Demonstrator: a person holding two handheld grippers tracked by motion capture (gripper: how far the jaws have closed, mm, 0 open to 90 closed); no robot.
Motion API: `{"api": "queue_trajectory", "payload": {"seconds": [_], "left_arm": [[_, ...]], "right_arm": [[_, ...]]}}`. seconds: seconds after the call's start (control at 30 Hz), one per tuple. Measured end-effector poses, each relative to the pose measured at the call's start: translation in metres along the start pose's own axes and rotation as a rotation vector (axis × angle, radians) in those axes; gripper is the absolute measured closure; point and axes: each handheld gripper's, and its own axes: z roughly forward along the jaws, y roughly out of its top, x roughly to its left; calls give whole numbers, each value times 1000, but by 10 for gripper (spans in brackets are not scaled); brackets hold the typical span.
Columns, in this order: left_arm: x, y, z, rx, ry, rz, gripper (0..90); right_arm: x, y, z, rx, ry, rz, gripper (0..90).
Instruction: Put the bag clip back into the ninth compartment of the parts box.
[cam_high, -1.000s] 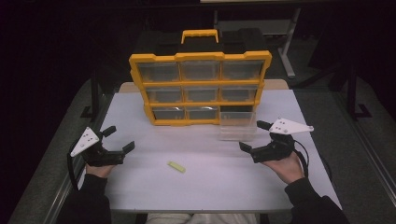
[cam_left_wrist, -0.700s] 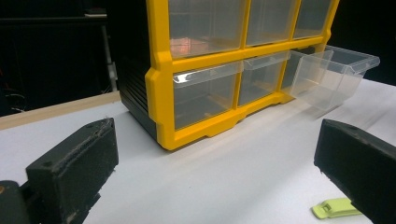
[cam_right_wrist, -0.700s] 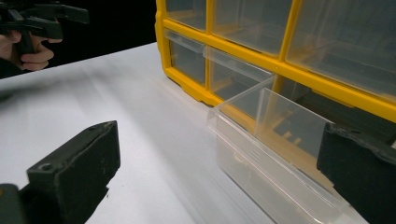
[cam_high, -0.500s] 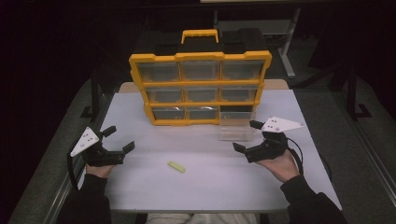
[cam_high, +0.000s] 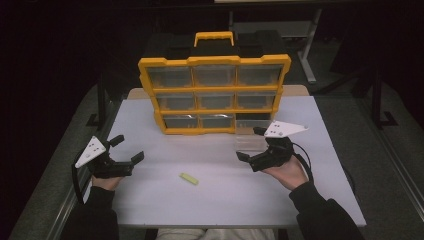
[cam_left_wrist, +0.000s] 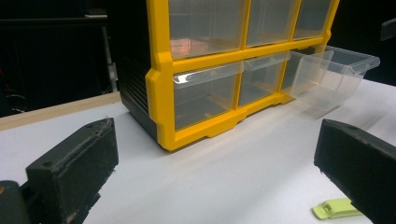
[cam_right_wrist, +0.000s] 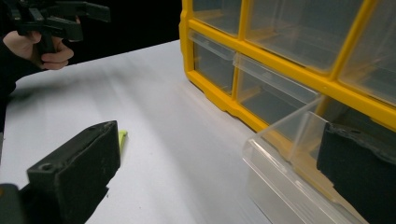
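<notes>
A yellow and black drawer cabinet stands upright at the back of the white table. Its bottom right clear drawer is pulled out onto the table, seen also as the clear drawer and the clear drawer. A small lime-green piece lies on the table between the hands, lime-green piece, lime-green piece. My left gripper is open at the left, away from the piece. My right gripper is open just in front of the pulled-out drawer, with nothing between its jaws.
The table's wooden back edge shows behind the cabinet. Dark floor and a table frame lie beyond. In the right gripper view the other hand holds its gripper far off at the upper left.
My right gripper has moved left and slightly forward, toward the pulled-out drawer. The left gripper and the green piece have stayed put.
</notes>
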Motion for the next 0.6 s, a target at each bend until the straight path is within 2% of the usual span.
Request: {"api": "queue_trajectory", "payload": {"seconds": [0.2, 0.6], "left_arm": [[0, 0, 0, -2, -1, -1, 0], [0, 1, -1, -7, -12, -2, 0]], "right_arm": [[3, 5, 12, -8, 25, 4, 0], [14, 15, 35, 29, 76, -24, 0]]}}
